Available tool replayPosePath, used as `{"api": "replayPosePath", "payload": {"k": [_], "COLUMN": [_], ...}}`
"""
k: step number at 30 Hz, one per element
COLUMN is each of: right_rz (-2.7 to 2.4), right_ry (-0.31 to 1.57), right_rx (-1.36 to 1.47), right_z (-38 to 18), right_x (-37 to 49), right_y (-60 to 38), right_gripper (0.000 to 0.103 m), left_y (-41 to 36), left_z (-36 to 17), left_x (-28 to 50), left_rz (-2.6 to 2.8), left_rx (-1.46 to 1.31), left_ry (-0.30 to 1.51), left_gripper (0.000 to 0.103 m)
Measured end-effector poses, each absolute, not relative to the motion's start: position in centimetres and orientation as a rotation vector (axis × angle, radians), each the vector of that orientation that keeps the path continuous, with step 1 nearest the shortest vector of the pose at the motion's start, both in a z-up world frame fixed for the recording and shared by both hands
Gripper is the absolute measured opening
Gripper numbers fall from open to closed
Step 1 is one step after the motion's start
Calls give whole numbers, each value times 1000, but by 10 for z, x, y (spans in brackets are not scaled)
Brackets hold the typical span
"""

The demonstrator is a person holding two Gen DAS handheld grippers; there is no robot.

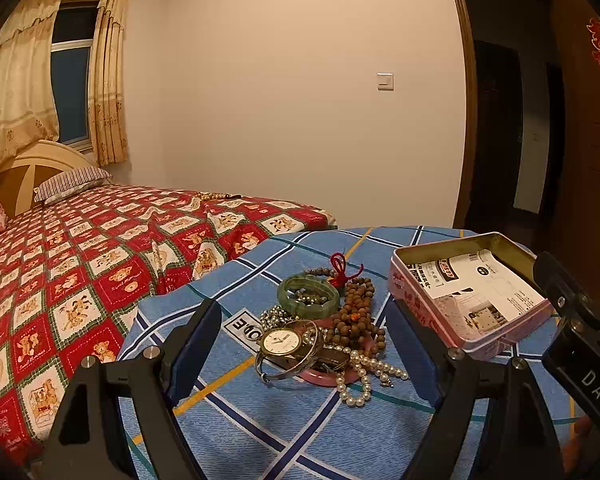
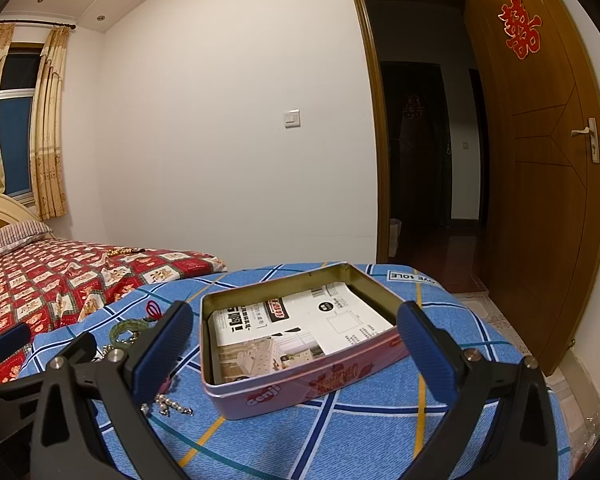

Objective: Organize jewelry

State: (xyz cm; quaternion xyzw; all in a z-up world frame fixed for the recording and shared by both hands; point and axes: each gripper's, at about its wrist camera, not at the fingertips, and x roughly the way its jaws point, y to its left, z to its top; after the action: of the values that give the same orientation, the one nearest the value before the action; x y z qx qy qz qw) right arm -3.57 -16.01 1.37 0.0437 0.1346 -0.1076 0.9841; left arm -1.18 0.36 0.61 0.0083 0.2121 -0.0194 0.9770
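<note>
A pile of jewelry lies on the blue checked cloth [image 1: 284, 432]: a silver watch [image 1: 281, 341], a green jade bangle [image 1: 308, 294], brown wooden beads [image 1: 356, 312] with a red tassel [image 1: 342, 268], a pearl string [image 1: 364, 376] and a pink bangle [image 1: 328, 378]. An open pink tin box [image 1: 468, 300] with a printed paper inside stands to the right of the pile; it also shows in the right wrist view [image 2: 300, 360]. My left gripper [image 1: 300, 336] is open, straddling the pile from the near side. My right gripper [image 2: 296, 328] is open, its fingers on either side of the tin.
A bed with a red bear-pattern cover [image 1: 80, 264] lies to the left, with a string of beads [image 1: 216, 196] on its far side. A brown door [image 2: 540, 160] stands open at the right. The cloth-covered surface [image 2: 380, 432] drops off at its far and right edges.
</note>
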Motion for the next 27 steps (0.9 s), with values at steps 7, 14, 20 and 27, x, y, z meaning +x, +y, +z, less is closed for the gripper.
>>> {"api": "replayPosePath", "payload": {"k": [7,14,20,27], "right_rz": [-217,-216,-216,-215], "right_ry": [271,271,271,277], "right_rx": [88,88,89,92], "right_z": [14,14,14,12], "right_x": [-36,-36,-36,-35], "right_y": [-160,-161,-160,-160], "right_gripper": [103,103,103,103], "left_y": [3,3,4,5], "left_z": [6,5,4,2], "left_x": [-12,-12,-12,-11], "left_rz": [-39,-39,-41,-45], "left_rx": [17,17,16,16], "left_ry": [428,429,432,439], "left_gripper": [84,84,84,84]}}
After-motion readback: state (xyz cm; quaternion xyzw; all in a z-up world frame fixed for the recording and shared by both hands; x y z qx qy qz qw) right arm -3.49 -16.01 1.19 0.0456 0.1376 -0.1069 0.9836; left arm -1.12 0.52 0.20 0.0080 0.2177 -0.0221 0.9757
